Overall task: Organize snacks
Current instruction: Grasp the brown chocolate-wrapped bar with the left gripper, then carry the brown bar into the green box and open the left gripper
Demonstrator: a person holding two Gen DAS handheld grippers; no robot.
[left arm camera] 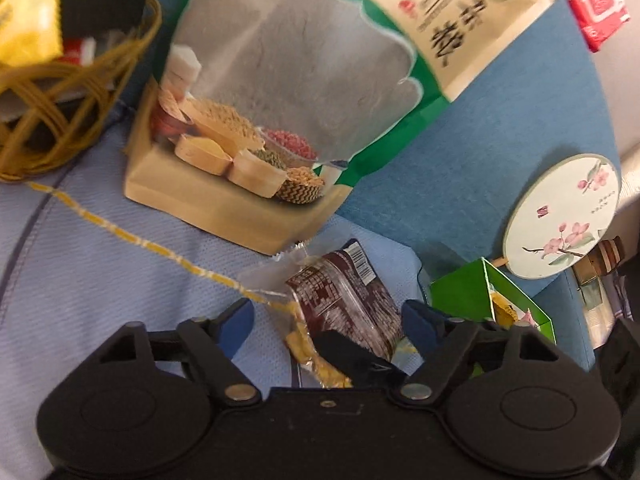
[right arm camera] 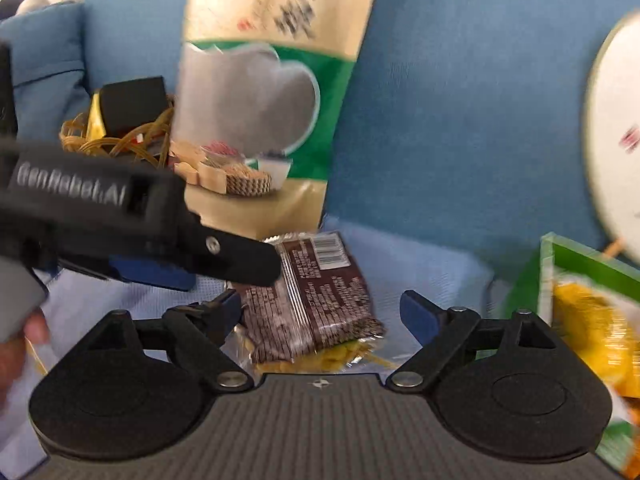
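A brown snack packet lies on a yellow snack in a clear wrapper, both on light-blue cloth. My left gripper is open, its blue pads wide on either side of the packet. My right gripper is also open around the same packet, with its left pad close to the packet's edge. In the right wrist view, one finger of the left gripper reaches in from the left over the packet's top corner. A big green and beige grain-powder bag leans on the blue sofa back.
A wicker basket holding a yellow packet stands left of the big bag. At the right, a green box holds yellow snacks. A round flowered fan leans behind the box, a red packet lies further back, and a hand shows at the left edge.
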